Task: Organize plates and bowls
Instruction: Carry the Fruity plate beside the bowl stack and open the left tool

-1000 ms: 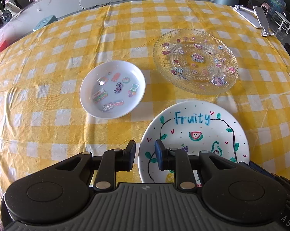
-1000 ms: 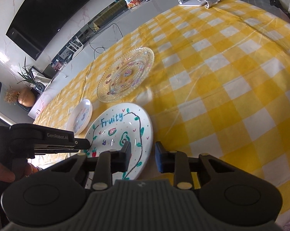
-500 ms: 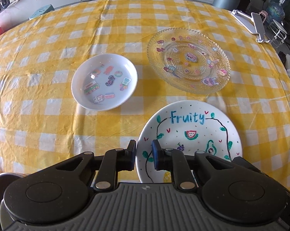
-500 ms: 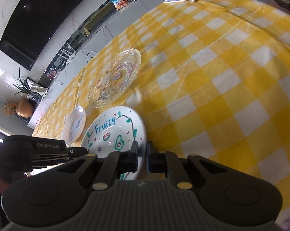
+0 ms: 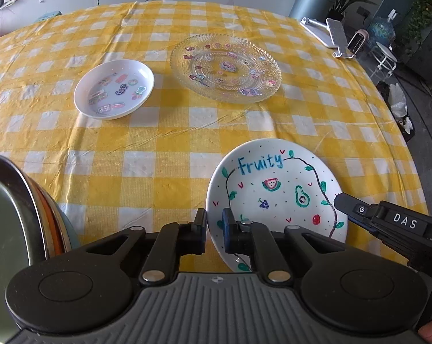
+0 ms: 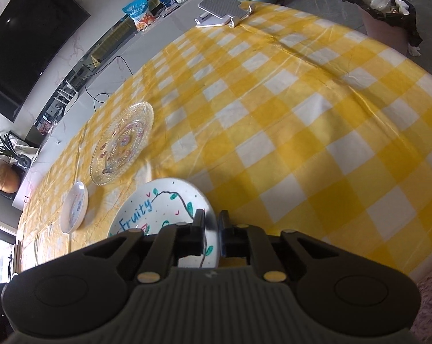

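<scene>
A white plate painted "Fruity" (image 5: 273,189) sits near the table's front edge, over the yellow checked cloth. My left gripper (image 5: 214,223) has its jaws closing, with the plate's left rim pinched between the pads. My right gripper (image 6: 211,229) is shut on the opposite rim of the Fruity plate (image 6: 158,206). In the left wrist view, the right gripper (image 5: 338,200) reaches in from the right. A clear glass plate with stickers (image 5: 226,68) and a small white bowl with stickers (image 5: 114,89) lie farther back, apart from each other.
A stack of dishes with grey and orange rims (image 5: 21,215) stands close at the left. A phone stand (image 5: 330,33) rests at the table's far right edge. A lined bin (image 6: 385,20) stands on the floor beyond the table.
Both grippers' jaws have narrowed onto the Fruity plate's rim. The left wrist view has shifted, which brings the stack of dishes in at the left.
</scene>
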Demonstrator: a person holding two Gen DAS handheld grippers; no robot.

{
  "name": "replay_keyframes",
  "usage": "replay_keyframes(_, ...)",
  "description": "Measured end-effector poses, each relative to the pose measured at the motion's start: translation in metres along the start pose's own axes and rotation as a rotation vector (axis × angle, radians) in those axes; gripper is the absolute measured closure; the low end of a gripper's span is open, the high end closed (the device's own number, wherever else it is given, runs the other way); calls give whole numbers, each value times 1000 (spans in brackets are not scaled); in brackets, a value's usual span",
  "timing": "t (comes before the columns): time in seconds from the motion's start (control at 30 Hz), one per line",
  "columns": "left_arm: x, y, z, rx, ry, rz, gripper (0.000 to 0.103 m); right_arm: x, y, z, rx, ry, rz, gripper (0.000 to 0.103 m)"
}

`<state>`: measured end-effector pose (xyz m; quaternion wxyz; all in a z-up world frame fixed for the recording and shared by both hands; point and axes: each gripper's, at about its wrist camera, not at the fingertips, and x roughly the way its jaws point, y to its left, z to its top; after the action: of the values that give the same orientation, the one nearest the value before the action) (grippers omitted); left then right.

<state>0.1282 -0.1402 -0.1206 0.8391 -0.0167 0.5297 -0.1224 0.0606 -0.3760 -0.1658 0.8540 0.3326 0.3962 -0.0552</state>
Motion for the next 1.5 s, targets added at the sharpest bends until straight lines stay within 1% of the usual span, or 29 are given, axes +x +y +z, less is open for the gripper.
replay_keyframes(0.17, -12, -1, -18, -6, -56, -3, 91, -6, 2, -5, -36, -3, -7, 95)
replay_keyframes(0.2, -14, 0, -21, -9, -63, -20, 96, -7, 2, -7, -44, -2, -6, 95)
replay_keyframes(0.23, -16, 2, -23, -21, -61, -86, 103, -7, 3, -8, -47, 3, 5, 95)
replay_keyframes(0.27, -17, 1, -24, -35, -49, -125, 103, -7, 3, -10, -46, 13, 30, 96)
replay_keyframes(0.3, -19, -4, -27, -20, -46, -125, 103, -7, 5, -12, -47, 30, 59, 98)
replay_keyframes(0.33, -22, -12, -30, 28, -68, -90, 103, -6, 7, -15, -53, 46, 80, 98)
replay_keyframes(0.37, -24, -17, -33, 58, -89, -63, 103, -4, 11, -19, -64, 59, 82, 99)
replay_keyframes(0.47, -28, -15, -34, 41, -107, -72, 103, -3, 14, -23, -81, 57, 73, 98)
replay_keyframes(0.5, -30, -14, -35, 40, -120, -54, 102, -4, 13, -22, -74, 58, 76, 98)
replay_keyframes(0.53, -32, -13, -37, 41, -136, -27, 98, -5, 12, -22, -67, 53, 79, 99)
replay_keyframes(0.57, -35, -11, -39, 34, -156, -4, 96, -6, 11, -22, -64, 46, 80, 98)
replay_keyframes(0.6, -38, -9, -42, 22, -172, 3, 95, -7, 10, -21, -64, 39, 82, 94)
replay_keyframes(0.63, -39, -7, -44, 3, -182, 0, 91, -8, 10, -21, -63, 35, 82, 92)
replay_keyframes(0.67, -39, -4, -46, -23, -191, -5, 86, -9, 10, -20, -62, 30, 87, 92)
replay_keyframes(0.7, -39, -1, -48, -50, -201, -7, 84, -9, 10, -20, -61, 28, 92, 91)
replay_keyframes(0.77, -38, 1, -52, -77, -225, 4, 77, -10, 11, -20, -64, 24, 105, 84)
replay_keyframes(0.8, -37, 2, -54, -94, -239, 16, 75, -11, 11, -21, -68, 18, 109, 74)
replay_keyframes(0.83, -36, 3, -55, -115, -247, 30, 73, -12, 12, -21, -74, 14, 110, 73)
replay_keyframes(0.93, -31, 8, -58, -162, -246, 41, 72, -11, 13, -22, -90, 10, 98, 73)
replay_keyframes(1.0, -25, 11, -59, -182, -235, 18, 72, -9, 11, -23, -87, 16, 95, 73)
replay_keyframes(1.1, -23, 15, -62, -209, -267, 16, 72, -6, 8, -22, -74, 21, 105, 74)
replay_keyframes(1.2, -20, 20, -62, -240, -288, -11, 72, -4, 7, -20, -69, 16, 115, 74)
replay_keyframes(1.33, -16, 22, -63, -243, -302, -31, 73, 0, 10, -18, -76, 4, 119, 75)
replay_keyframes(1.4, -15, 22, -63, -237, -303, -41, 73, 2, 12, -18, -87, 1, 113, 79)
replay_keyframes(1.43, -14, 23, -63, -230, -296, -56, 80, 2, 13, -18, -95, 0, 108, 82)
replay_keyframes(1.47, -13, 23, -63, -229, -280, -73, 92, 3, 13, -19, -99, 4, 107, 86)
replay_keyframes(1.5, -10, 23, -64, -230, -262, -94, 96, 4, 13, -19, -97, 15, 112, 93)
